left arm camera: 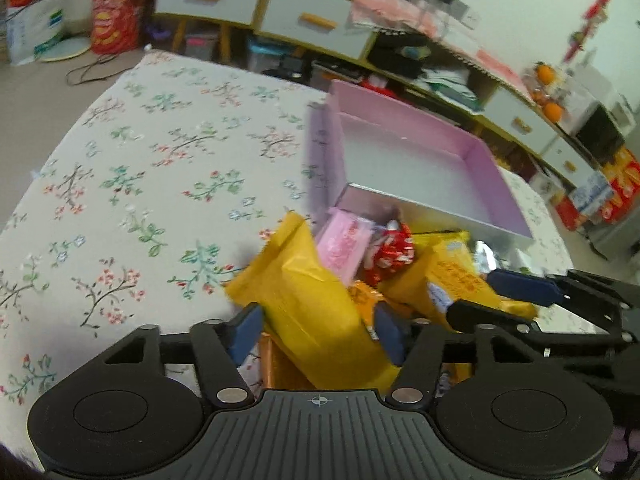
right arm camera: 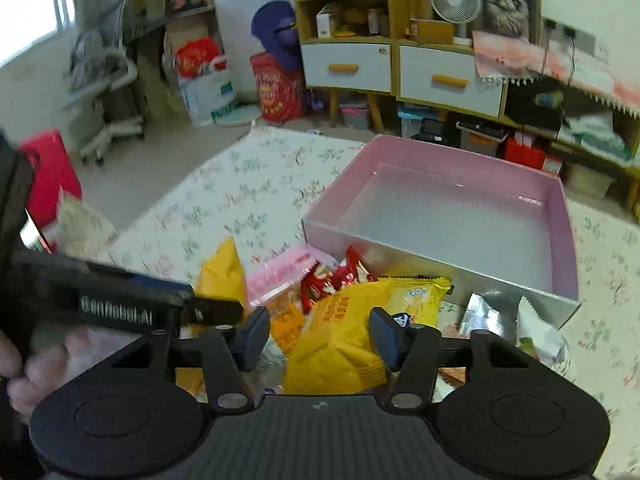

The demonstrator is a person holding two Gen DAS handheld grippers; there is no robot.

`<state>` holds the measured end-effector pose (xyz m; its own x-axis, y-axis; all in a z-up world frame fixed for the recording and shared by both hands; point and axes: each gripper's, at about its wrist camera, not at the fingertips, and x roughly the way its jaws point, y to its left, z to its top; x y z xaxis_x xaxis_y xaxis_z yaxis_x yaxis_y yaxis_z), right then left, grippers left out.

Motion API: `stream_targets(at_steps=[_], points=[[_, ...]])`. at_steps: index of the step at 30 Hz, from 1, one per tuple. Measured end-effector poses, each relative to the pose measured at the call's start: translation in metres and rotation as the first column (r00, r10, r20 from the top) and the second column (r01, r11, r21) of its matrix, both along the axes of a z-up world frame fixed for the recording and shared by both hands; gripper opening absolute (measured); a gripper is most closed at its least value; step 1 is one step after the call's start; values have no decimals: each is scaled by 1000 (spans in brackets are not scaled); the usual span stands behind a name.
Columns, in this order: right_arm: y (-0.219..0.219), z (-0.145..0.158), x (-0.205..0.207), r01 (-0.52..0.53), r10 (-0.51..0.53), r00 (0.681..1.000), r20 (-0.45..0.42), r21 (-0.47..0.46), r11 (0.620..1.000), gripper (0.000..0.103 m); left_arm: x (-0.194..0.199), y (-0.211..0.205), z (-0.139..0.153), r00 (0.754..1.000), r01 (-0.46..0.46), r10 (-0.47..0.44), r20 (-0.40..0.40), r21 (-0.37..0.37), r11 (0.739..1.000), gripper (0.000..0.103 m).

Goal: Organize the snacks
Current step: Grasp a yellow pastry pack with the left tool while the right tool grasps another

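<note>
A pile of snack packets lies on the floral cloth in front of an empty pink box (left arm camera: pixel 420 168), which also shows in the right wrist view (right arm camera: pixel 452 204). My left gripper (left arm camera: pixel 318 332) has its jaws around a large yellow packet (left arm camera: pixel 312 304), which looks lifted and tilted. My right gripper (right arm camera: pixel 320 338) has its jaws around another yellow packet (right arm camera: pixel 340 340) in the pile. A pink packet (left arm camera: pixel 344 244) and a red-and-white packet (left arm camera: pixel 390 252) lie just before the box. The right gripper also shows in the left wrist view (left arm camera: pixel 504 300), with that second yellow packet (left arm camera: pixel 460 276) between its fingers.
The table has a floral cloth (left arm camera: pixel 160 168). A silver packet (right arm camera: pixel 480 316) and a white packet (right arm camera: pixel 540 336) lie right of the pile. Cabinets with white drawers (right arm camera: pixel 396 68) stand behind the table. A red box (right arm camera: pixel 48 176) is at the far left.
</note>
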<state>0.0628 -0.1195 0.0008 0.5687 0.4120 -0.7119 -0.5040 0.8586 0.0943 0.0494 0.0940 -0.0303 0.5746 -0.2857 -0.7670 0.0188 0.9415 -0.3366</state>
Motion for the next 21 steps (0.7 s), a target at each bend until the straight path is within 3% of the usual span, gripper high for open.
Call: stream_targets(at_steps=[6,16,18,21], points=[[4,-8,-3,-1,3,1000,26,-91,996,18,-2,-1,0,1000,-21,21,2,18,1000,53],[7,-11,4,21,-22,1000,-6,-90,996,21,-2,-16,-2,999,-9,12,-43,68,998,58],[8,-12,5,26,-28,1000,-14,-83,996,21,0,-19,-9,996,-12,16,-87,42,999,57],[7,-14,5,30,-32,999,-17,-86,996,21,-3,-26,-10,998,-17,22,-65,81,997,52]])
